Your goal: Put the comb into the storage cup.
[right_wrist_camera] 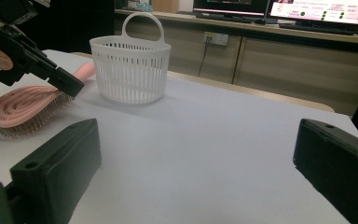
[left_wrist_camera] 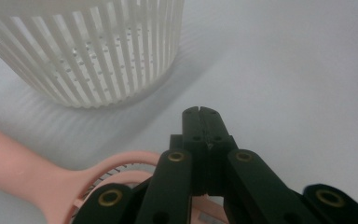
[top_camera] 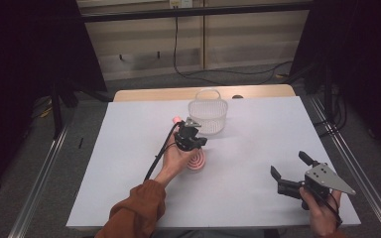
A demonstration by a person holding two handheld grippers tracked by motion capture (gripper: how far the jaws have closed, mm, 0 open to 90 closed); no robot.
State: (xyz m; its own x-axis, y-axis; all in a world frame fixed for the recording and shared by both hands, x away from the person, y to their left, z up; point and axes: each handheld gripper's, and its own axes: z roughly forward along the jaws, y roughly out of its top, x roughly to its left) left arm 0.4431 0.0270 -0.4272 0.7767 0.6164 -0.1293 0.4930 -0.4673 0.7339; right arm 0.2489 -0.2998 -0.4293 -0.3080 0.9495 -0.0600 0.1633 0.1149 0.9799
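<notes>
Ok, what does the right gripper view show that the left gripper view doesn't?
Right gripper view: the handle of the basket, monitors on a counter behind, the left gripper seen from outside with its tip over the brush, and the right gripper wide open. Left gripper view: the left gripper's fingers close up, shut on nothing, and the holes in the basket's floor through its slats. Shared: the basket, the brush and the white table.

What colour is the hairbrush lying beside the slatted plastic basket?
Pink; the hairbrush shows best in the right gripper view.
</notes>
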